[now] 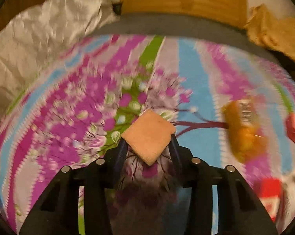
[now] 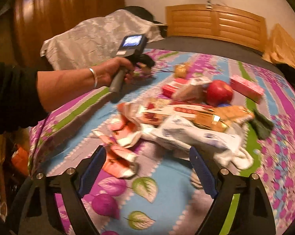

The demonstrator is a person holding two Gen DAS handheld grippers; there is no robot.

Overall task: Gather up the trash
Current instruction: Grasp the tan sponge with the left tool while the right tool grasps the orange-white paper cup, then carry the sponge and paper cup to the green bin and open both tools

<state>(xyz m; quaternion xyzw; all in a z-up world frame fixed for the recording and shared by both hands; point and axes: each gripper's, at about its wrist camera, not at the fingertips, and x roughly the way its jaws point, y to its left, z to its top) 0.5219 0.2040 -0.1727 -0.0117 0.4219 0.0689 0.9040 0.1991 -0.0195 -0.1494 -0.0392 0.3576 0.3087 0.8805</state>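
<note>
Two grippers: both showing, one per hand, over a bed.
Left gripper (image 1: pixel 148 143): black frame, blue pads, jaws clamped on a tan square biscuit-like wafer (image 1: pixel 148 135); pads pressing its two opposite edges.
Wafer pose: sitting tilted, one corner pointing down toward the camera, hanging just above the flowered purple, blue and green bedsheet (image 1: pixel 194 74).
Left gripper in right view: small and far (image 2: pixel 145 63), pointing down at the sheet; what is between its tips is too small to tell there.
Left hand (image 2: pixel 116 70): gripping the grey handle, silver bangle on the wrist, black sleeve (image 2: pixel 12 94) covering the forearm.
Right gripper (image 2: pixel 147 168): jaws standing wide apart, nothing pressed between them.
Right gripper position: hovering over the near edge of the trash pile; a crumpled orange-and-white wrapper (image 2: pixel 118 160) is lying just inside the left blue pad, touching or not I cannot tell.
Trash pile: lying mid-bed beyond the right gripper, wrappers overlapping; crumpled white paper bag with blue print (image 2: pixel 188 135) sitting in front, gold foil biscuit packet (image 2: pixel 220 117) lying behind it.
Other pile items: red apple (image 2: pixel 219 92) resting behind the packet, pink rectangular carton (image 2: pixel 246 88) just beside the apple.
Left view extras: blurred orange snack packet with barcode (image 1: pixel 243 129) lying right of the wafer, apart from it.
Surroundings: silvery-white crumpled pillow (image 1: pixel 39 39) lying at the head, wooden slatted headboard (image 2: pixel 216 23) standing behind.
</note>
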